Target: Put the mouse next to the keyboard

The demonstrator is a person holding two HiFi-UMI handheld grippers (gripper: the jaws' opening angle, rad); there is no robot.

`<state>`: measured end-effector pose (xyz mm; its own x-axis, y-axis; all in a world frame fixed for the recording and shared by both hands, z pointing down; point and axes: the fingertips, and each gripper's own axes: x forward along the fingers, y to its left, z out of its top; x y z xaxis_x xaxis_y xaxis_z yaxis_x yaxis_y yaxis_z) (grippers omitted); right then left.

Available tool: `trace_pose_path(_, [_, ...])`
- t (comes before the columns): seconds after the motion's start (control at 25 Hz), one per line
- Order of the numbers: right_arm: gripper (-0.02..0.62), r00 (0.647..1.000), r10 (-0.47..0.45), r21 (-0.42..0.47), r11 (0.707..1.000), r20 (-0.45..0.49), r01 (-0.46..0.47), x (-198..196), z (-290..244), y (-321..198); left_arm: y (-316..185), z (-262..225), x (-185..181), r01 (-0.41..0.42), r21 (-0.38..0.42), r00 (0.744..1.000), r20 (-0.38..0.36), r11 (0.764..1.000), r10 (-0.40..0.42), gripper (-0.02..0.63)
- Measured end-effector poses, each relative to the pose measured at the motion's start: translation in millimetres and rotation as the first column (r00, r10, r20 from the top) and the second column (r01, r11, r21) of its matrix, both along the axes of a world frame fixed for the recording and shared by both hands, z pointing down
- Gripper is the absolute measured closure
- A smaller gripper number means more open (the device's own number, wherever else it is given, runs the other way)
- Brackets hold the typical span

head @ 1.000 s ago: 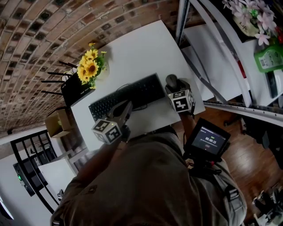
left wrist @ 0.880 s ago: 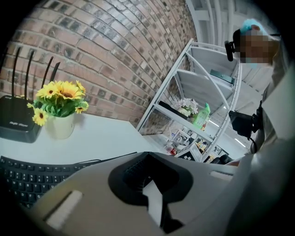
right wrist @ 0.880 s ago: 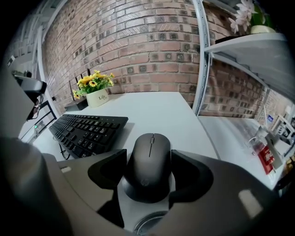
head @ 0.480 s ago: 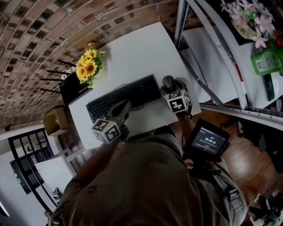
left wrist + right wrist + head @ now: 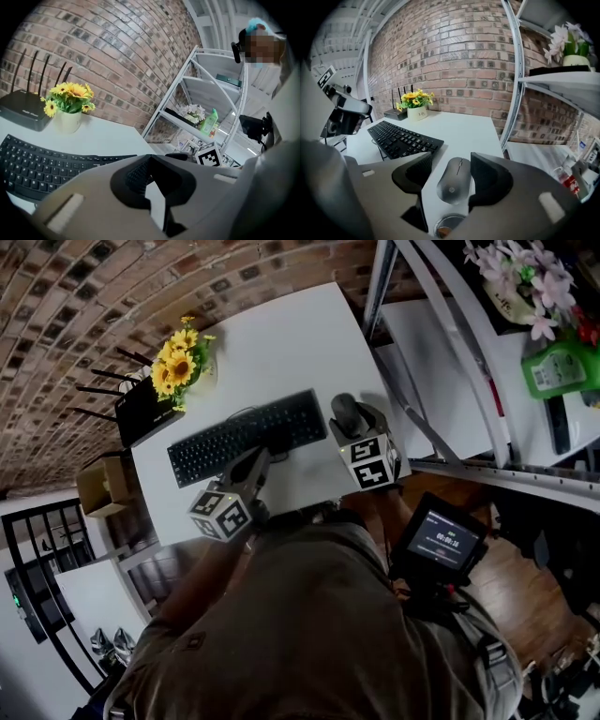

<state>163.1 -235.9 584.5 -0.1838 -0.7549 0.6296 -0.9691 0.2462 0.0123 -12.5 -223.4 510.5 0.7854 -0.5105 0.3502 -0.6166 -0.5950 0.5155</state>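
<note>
A dark grey mouse (image 5: pixel 344 412) (image 5: pixel 454 180) lies flat on the white table (image 5: pixel 291 343), just off the right end of the black keyboard (image 5: pixel 244 437) (image 5: pixel 401 136) (image 5: pixel 42 164). My right gripper (image 5: pixel 352 427) (image 5: pixel 451 161) hangs above the mouse, open. Its jaws have just been closing a little, and the mouse shows between them from above with neither pad touching it. My left gripper (image 5: pixel 260 460) (image 5: pixel 149 159) hovers over the keyboard's near edge, shut and empty.
A vase of sunflowers (image 5: pixel 178 367) and a black router (image 5: pixel 141 409) stand at the table's far left. A white metal shelf frame (image 5: pixel 441 343) rises close beside the table's right edge. A cardboard box (image 5: pixel 103 484) sits beyond the left end.
My right gripper has lifted up off the mouse, which stays on the table beside the keyboard. The left gripper has hardly moved.
</note>
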Motion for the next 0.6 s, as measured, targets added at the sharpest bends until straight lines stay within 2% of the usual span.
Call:
trace_pose_path(0.28, [0.367,0.999,-0.046,0.086,0.995,-0.001,0.046,-33,-42,24,16,-16,-10,-0.009,0.055,0.999,-0.047,0.998,0.012,0.604])
trace_pose_path(0.6, [0.427,0.995,-0.102,0.131,0.986,-0.008,0.102,-91,-75,61,53,-22,-64,0.051,0.064,0.995,-0.088,0.997,-0.045,0.604])
